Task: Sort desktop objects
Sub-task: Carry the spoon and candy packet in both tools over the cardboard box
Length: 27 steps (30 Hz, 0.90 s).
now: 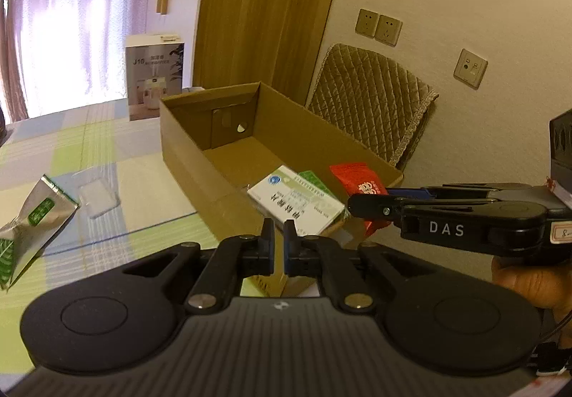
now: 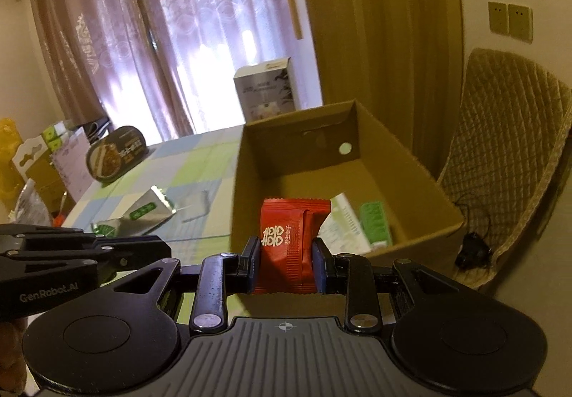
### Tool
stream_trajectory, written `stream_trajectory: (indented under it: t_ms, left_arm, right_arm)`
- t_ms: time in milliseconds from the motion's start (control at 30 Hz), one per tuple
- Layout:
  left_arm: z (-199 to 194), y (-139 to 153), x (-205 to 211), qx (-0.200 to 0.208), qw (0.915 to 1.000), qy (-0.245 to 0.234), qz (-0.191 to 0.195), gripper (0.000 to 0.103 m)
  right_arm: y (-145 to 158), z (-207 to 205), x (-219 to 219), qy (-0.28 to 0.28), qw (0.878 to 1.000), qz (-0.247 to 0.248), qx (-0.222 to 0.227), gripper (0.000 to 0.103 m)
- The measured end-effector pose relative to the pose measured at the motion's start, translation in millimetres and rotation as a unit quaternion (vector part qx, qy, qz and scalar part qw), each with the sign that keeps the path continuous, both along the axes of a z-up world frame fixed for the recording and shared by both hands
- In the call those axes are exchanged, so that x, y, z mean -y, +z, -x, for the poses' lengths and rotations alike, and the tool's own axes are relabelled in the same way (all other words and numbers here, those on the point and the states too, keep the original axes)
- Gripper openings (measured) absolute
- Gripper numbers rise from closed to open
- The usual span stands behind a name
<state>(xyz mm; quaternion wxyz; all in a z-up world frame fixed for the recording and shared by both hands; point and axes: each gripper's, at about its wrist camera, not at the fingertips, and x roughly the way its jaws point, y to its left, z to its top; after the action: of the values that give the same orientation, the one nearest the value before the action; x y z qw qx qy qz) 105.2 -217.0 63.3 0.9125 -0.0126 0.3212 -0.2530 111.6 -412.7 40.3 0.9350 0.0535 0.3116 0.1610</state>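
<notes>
Right gripper (image 2: 285, 255), clamped on the red foil sachet (image 2: 286, 243), should clear the brown cardboard box (image 2: 243, 189) at 12 o'clock before releasing; left gripper (image 1: 279, 236) is nearly closed, empty.

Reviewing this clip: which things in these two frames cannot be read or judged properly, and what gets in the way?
- Red packet: lower end hidden by the right gripper; right wrist view.
- White medicine box: near corner covered by the left gripper; left wrist view.
- Green box in the cardboard box: print too blurred to read.
- Silver sachet: cut off by the left frame edge.
</notes>
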Motion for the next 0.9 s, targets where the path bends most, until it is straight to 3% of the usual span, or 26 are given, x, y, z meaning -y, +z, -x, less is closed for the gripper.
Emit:
stream_trajectory:
  t_ms: [233,600,700,800,900]
  left_arm:
    - [-7.0,-10.1,-16.9,-0.013,0.9995,0.027,-0.014,0.002]
    - [4.6,-59.0,-23.7,-0.069,0.9965,0.041,-0.025,0.004]
    - [6.4,-73.2,-22.3,-0.083,0.9951,0.047,-0.026,0.02]
    - [6.7,-87.5,-17.1,-0.099,0.9936,0.047,-0.028,0.023]
    - [6.4,-101.1,-10.0,-0.11,0.992,0.053,-0.034,0.038]
  right_arm:
    - [-0.4,-4.3,9.8,-0.004,1.0,-0.005,0.005,0.027]
    - [-7.5,20.6,10.2,0.002,1.0,-0.02,-0.004,0.027]
    - [-16.2,30.3,10.3,0.004,1.0,-0.018,-0.013,0.027]
    - [-29.0,37.9,12.5,0.005,0.999,-0.016,-0.027,0.027]
    - [-44.5,40.0,18.1,-0.001,0.999,-0.016,-0.045,0.027]
